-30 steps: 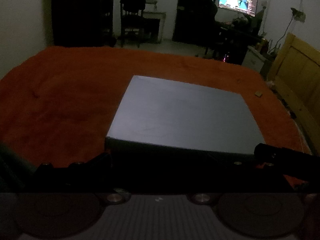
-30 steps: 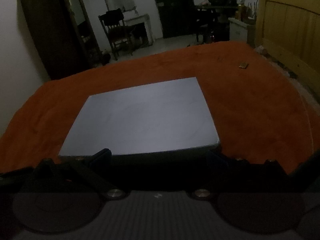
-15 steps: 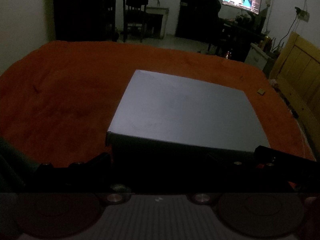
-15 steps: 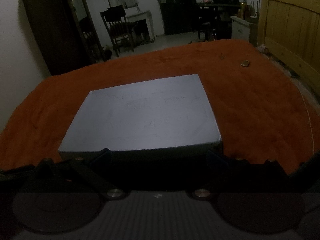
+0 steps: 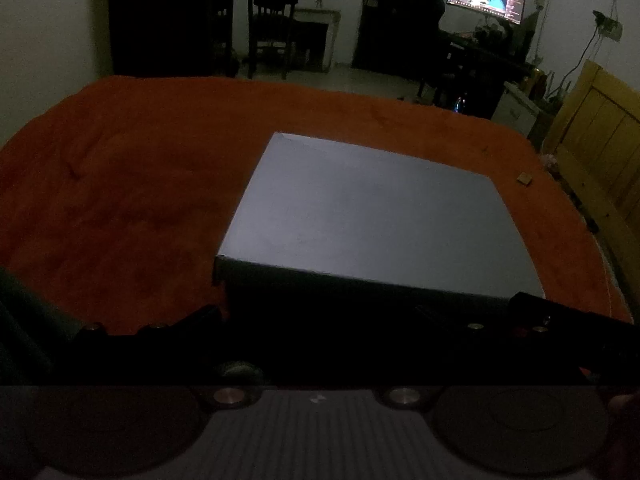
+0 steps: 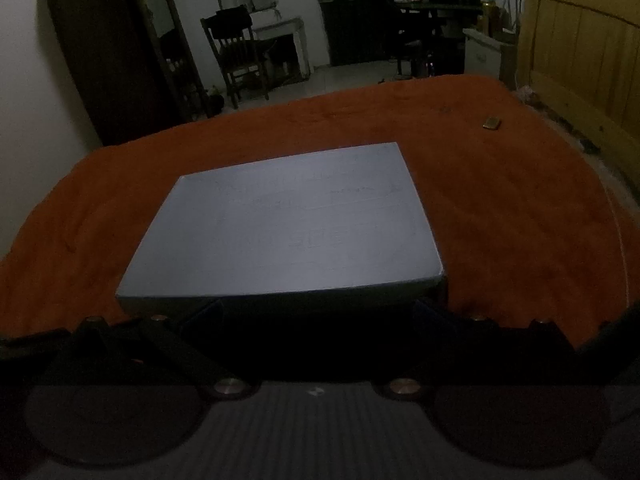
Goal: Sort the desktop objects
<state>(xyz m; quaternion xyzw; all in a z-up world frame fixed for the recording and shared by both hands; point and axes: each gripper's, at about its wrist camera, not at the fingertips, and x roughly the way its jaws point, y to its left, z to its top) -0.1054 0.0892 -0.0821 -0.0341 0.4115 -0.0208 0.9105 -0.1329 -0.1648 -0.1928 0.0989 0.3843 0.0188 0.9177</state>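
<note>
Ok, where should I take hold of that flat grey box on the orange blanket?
Take the grey box by its near edge, coming in low from the front. It lies flat and wide on the blanket, too broad to span from above, while the thin front wall faces both cameras. One set of jaws near each front corner would probably keep it level.

No legible text anywhere

Grey flat box (image 6: pixel 286 224) at frame centre on orange blanket (image 6: pixel 500 200). Small brown object (image 6: pixel 491 122) upper right. Tool (image 6: pixel 316 308) fingers dark, spread at box's near edge.
</note>
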